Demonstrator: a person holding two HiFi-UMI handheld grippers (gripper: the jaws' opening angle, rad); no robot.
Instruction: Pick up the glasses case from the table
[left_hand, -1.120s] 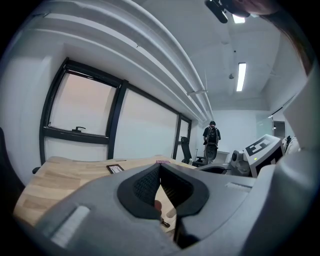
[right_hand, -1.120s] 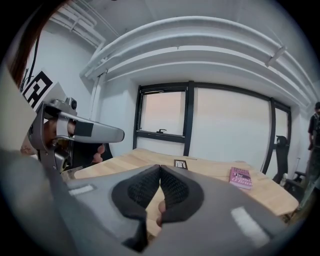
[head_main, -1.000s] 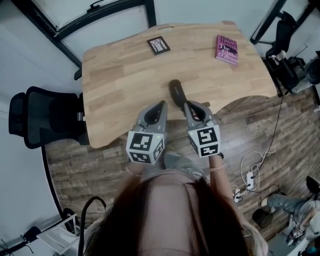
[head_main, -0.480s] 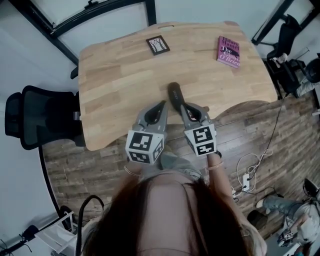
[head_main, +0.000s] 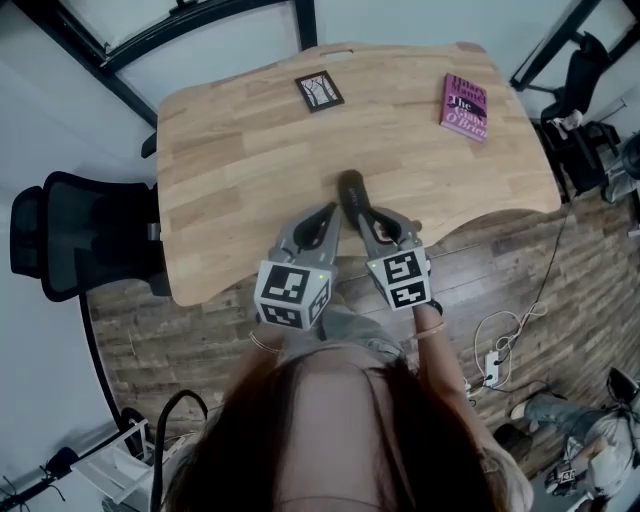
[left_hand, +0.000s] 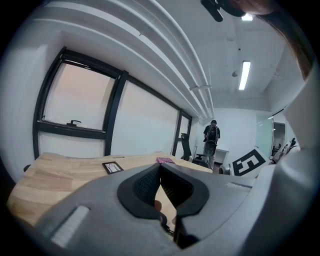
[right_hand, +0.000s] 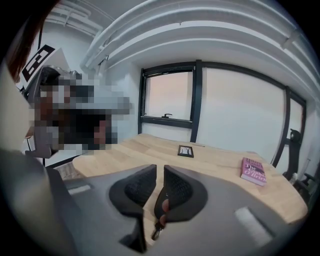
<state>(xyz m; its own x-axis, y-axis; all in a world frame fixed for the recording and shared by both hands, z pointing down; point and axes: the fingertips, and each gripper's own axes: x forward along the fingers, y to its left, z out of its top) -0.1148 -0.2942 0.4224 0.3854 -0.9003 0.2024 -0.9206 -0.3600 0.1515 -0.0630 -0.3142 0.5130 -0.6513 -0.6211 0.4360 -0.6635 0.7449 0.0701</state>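
While we hold both tools low over the near edge of the table (head_main: 230, 150), the glasses case (head_main: 351, 188) lies on the wood just ahead of us, a dark, long shape pointing away from the edge. From the head view it sits between the two tools' tips and closer to the right one, whose tip overlaps its near end; we cannot tell whether they touch.

Our right claw (head_main: 364, 213) is opening. In the right gripper view a narrow slit stands between the ribbed pads of the right claw (right_hand: 160, 172), and only pale table wood shows through it, so nothing is gripped.

Our left claw (head_main: 329, 211) is closed. In the left gripper view the tips of the left claw (left_hand: 159, 167) meet, with nothing held between the pads.

Farther back on the table a pink book (head_main: 466, 107) lies toward the right corner, well apart from the case, and a small black-framed card (head_main: 319, 90) lies near the far edge. A black office chair (head_main: 80, 240) stands at the table's left side.
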